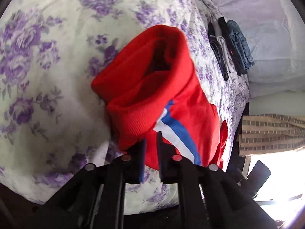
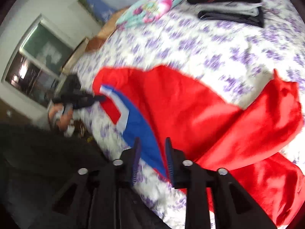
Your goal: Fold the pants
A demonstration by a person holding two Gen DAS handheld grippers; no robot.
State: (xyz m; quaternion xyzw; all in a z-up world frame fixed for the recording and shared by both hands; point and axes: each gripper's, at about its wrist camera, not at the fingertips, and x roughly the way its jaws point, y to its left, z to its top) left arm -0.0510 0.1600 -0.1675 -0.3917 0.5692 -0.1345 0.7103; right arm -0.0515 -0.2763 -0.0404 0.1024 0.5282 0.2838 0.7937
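Observation:
Red pants (image 1: 171, 80) with a blue and white side stripe (image 1: 177, 133) hang bunched over the floral bedspread (image 1: 47, 61); the ribbed waistband gapes toward the camera. My left gripper (image 1: 151, 145) is shut on the red fabric beside the stripe. In the right wrist view the pants (image 2: 190, 106) lie spread across the bed, and the left gripper (image 2: 95, 98) holds their far left corner. My right gripper (image 2: 152, 148) stands open just above the blue stripe (image 2: 141, 126) near the bed's edge. Its pads touch nothing that I can see. This view is motion-blurred.
A stack of folded dark and grey clothes (image 2: 228, 3) lies at the far side of the bed, also visible in the left wrist view as folded clothes (image 1: 228, 47). A colourful pillow (image 2: 150, 5) lies beside it. A window (image 2: 38, 66) and a hand (image 2: 61, 116) are at left.

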